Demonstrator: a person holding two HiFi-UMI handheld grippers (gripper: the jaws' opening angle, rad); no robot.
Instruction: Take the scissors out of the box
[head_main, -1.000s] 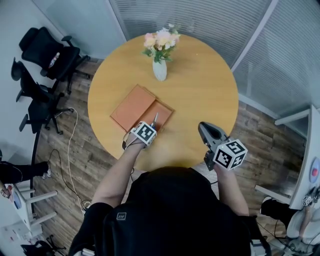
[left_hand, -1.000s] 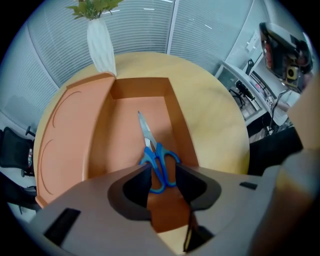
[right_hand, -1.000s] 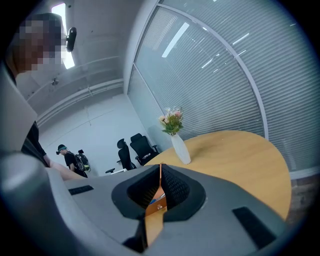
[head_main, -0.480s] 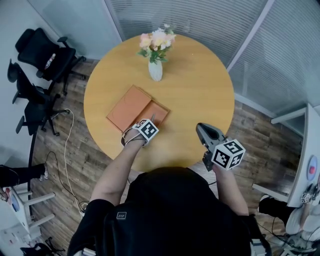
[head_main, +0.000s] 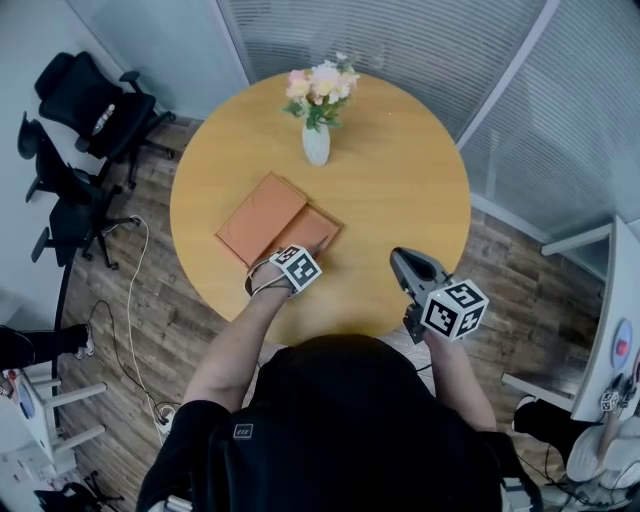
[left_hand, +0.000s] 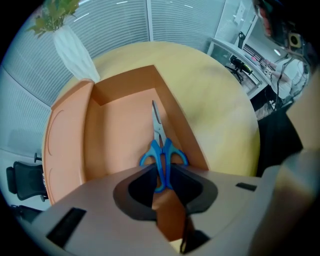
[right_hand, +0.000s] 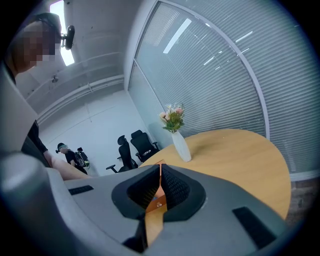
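Blue-handled scissors (left_hand: 161, 150) lie in the open orange box (left_hand: 125, 85), blades pointing away from me, along its right wall. My left gripper (left_hand: 161, 176) points straight down over them. Its jaws are closing and its pads sit against the ends of the two blue handle loops. In the head view the left gripper (head_main: 296, 266) covers the near end of the box (head_main: 265, 212) and hides the scissors. My right gripper (head_main: 406, 263) hangs off the table's near edge, shut and holding nothing; the right gripper (right_hand: 159, 175) view shows its jaws together.
The box lies on a round wooden table (head_main: 400, 190). A white vase of flowers (head_main: 316, 140) stands at the far side. Black office chairs (head_main: 85, 105) are on the floor to the left. A person (right_hand: 67, 152) stands far off in the room.
The left gripper has rolled slightly over the box's near end, and the scissor blade that showed beside it a second ago is now hidden. The right gripper has not moved.
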